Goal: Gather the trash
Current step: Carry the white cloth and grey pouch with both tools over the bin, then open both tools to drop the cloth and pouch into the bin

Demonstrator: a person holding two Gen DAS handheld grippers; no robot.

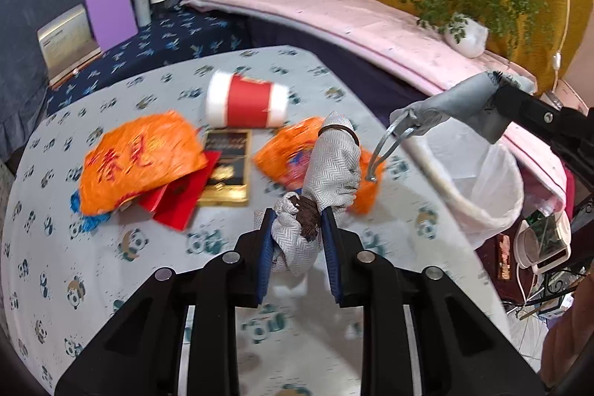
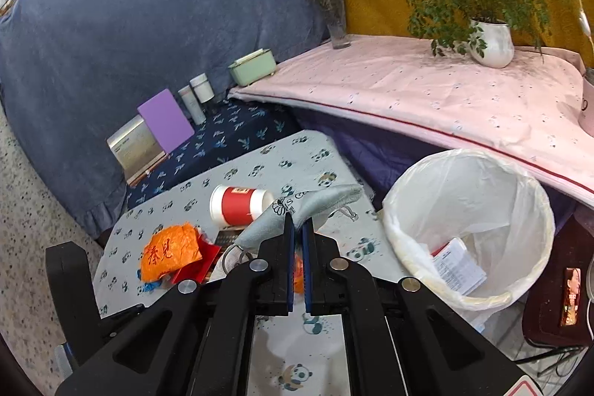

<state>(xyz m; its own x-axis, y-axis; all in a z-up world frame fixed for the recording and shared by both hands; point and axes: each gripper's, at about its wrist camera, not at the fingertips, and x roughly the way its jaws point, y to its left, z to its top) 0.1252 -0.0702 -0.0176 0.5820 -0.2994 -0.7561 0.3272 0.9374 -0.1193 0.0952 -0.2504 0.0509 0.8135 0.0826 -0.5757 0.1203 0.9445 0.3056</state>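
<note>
My left gripper point(image 1: 297, 216) is shut on a grey herringbone cloth bundle point(image 1: 332, 160) tied with brown bands, held above the panda-print table point(image 1: 92, 270). My right gripper point(image 2: 298, 227) is shut on a grey pouch point(image 2: 297, 206) with a metal ring; the pouch also shows in the left wrist view point(image 1: 445, 106), hanging near the bin. A red-and-white cup point(image 1: 247, 99) lies on its side. Two orange wrappers point(image 1: 141, 158) point(image 1: 289, 151), red envelopes point(image 1: 178, 201) and a black-gold box point(image 1: 228, 169) lie on the table. The white-lined trash bin point(image 2: 467, 229) stands right of the table and holds papers.
A pink-covered ledge point(image 2: 408, 91) carries a potted plant point(image 2: 490, 43), a flower vase point(image 2: 336, 21) and a green box point(image 2: 252, 65). A purple board point(image 2: 165, 119), a framed card and two white jars stand on the dark blue cloth behind the table.
</note>
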